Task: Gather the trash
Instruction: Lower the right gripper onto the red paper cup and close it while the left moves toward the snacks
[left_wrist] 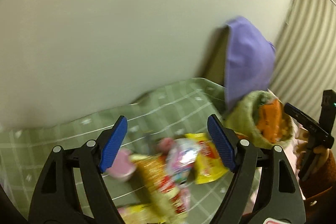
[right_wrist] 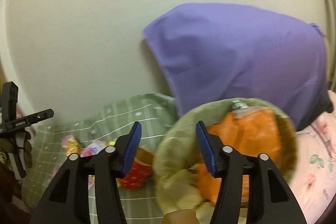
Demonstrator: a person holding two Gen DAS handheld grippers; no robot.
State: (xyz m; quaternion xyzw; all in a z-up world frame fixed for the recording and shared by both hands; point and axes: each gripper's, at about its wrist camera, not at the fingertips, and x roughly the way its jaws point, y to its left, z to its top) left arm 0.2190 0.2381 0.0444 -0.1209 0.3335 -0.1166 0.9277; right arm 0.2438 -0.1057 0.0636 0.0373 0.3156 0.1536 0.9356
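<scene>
Left tool (left_wrist: 168, 144) spread, empty, above snack wrappers (left_wrist: 168, 165) strewn low-centre on the green checked bed sheet (left_wrist: 168, 98). Right tool (right_wrist: 168, 146) spread, empty, at the green fuzzy basket (right_wrist: 174, 161) holding an orange packet (right_wrist: 247, 135). The left one is nearer the wrappers; the basket sits right of them.

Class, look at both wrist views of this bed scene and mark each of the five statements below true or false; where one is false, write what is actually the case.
1. The fuzzy green basket already holds an orange packet. True.
2. The left gripper is clamped on a yellow wrapper. False: its jaws stand open with nothing pressed between them; the yellow wrapper lies on the bedsheet beyond.
3. A purple pillow leans against the wall behind the basket. True.
4. All the trash has been collected. False: several wrappers and a pink cup lie loose on the green checked bedsheet.
5. The right gripper holds the orange packet. False: its jaws are open and empty, above the basket's rim.
</scene>
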